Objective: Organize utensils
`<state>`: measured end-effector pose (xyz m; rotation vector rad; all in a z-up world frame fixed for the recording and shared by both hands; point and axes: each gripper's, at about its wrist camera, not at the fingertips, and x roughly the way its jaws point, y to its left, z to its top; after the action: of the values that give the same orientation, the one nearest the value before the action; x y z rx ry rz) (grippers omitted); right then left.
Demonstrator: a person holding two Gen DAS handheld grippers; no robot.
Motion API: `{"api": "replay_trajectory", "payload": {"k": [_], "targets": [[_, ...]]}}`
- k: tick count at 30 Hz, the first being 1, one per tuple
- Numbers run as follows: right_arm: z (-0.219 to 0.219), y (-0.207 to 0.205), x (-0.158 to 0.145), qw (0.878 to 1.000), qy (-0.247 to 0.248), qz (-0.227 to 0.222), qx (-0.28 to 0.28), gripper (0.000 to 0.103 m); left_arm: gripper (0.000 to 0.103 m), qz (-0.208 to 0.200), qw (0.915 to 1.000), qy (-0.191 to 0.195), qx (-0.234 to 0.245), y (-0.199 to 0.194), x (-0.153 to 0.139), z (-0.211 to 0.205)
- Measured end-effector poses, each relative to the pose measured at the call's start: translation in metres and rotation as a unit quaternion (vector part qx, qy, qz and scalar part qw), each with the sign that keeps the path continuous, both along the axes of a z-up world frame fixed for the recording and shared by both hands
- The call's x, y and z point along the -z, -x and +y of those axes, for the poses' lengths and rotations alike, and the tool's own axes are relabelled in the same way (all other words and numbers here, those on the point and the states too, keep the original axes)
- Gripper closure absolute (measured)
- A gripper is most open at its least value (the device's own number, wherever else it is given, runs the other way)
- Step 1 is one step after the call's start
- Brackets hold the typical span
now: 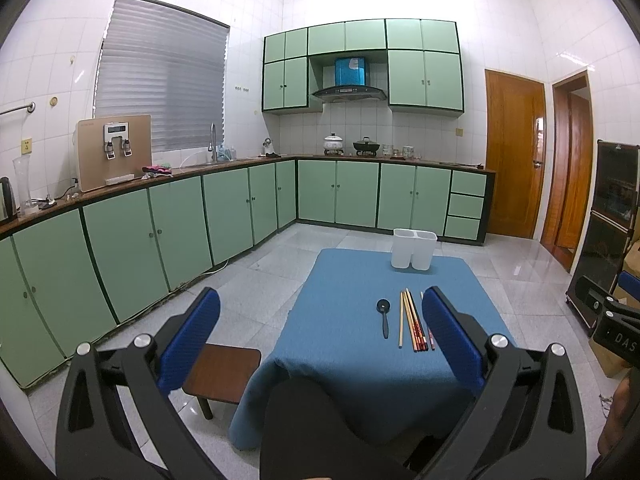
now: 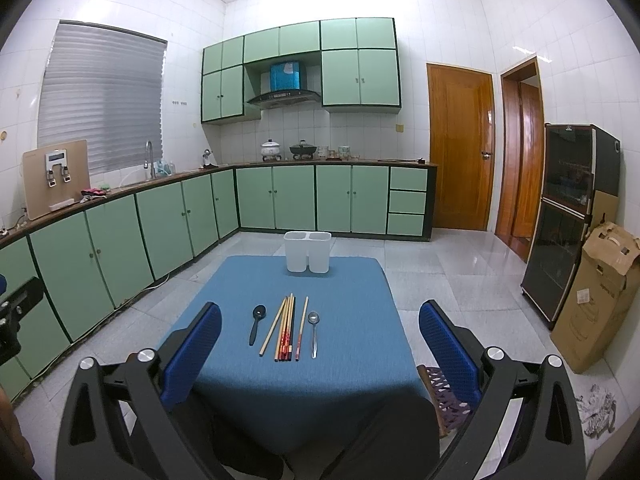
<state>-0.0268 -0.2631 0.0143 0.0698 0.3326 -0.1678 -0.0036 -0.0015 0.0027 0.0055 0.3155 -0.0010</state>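
Right-wrist view shows our right gripper (image 2: 320,340) held spread wide with nothing between its blue-padded fingers (image 2: 448,340), hovering short of the near edge of a low table draped in a blue cloth (image 2: 352,380); on that cloth the utensils lie in a row, handles toward us: a black plastic spoon (image 2: 256,325) on the left, then a bundle of wooden chopsticks (image 2: 283,330), some pale and some dark with red patterned ends, then one separate chopstick (image 2: 301,328) just beside the bundle, and a shiny metal spoon (image 2: 313,332) on the right; at the far edge of the table, well apart from the row, stands a white plastic two-compartment utensil holder (image 2: 307,257), upright, and we cannot see into either compartment; in the left-wrist view our left gripper (image 1: 320,340) is likewise gaping and grips nothing, its fingers (image 1: 192,336) framing the table's left side, the right one covering the right end of the row so the metal spoon is hidden there; beside the table on the left sits a small brown wooden stool (image 1: 222,372); green kitchen cabinets (image 2: 160,220) line the walls behind.
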Motion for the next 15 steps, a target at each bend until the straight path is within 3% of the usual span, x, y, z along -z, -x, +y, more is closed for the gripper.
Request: {"api": "replay_trajectory", "payload": {"k": [15], "targets": [[0.0014, -0.0003, 0.0004, 1.000, 0.000, 0.000, 0.000, 0.006, 0.005, -0.003, 1.0000, -0.001, 0.000, 0.0033, -0.0027, -0.0021]]}}
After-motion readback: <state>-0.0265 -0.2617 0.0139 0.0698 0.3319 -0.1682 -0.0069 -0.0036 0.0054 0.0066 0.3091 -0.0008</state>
